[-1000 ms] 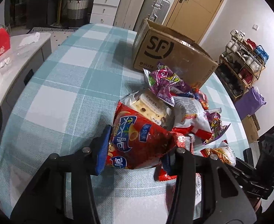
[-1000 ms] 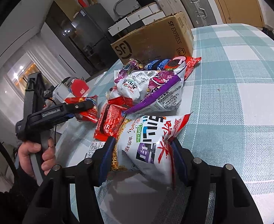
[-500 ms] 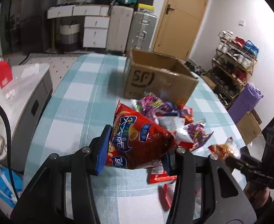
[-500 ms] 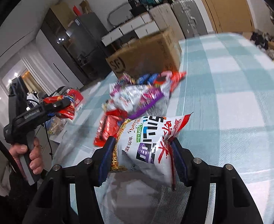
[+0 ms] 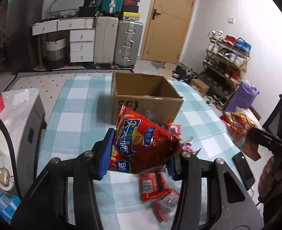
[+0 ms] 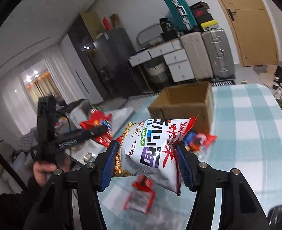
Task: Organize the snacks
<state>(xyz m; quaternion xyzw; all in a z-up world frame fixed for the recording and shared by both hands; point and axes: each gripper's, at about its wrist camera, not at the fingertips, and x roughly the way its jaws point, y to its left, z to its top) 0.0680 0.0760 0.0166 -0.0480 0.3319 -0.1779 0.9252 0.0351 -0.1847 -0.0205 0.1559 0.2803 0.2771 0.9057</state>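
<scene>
A: What did the left gripper [image 5: 139, 153] hold?
B: Its blue pads pinched a red chip bag [image 5: 143, 145], raised above the checked table [image 5: 79, 103].
A: And the right gripper [image 6: 146, 164]?
B: Its fingers clamped a white snack bag [image 6: 152, 149], also off the table. An open cardboard box [image 5: 146, 97] stood behind the remaining packets [image 5: 154, 187].

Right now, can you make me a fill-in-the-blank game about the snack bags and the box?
1. The left gripper is shut on a ___ snack bag.
2. The right gripper is shut on a mostly ___ snack bag.
3. The cardboard box on the checked tablecloth has its top ___.

Missing words: red; white; open
</scene>
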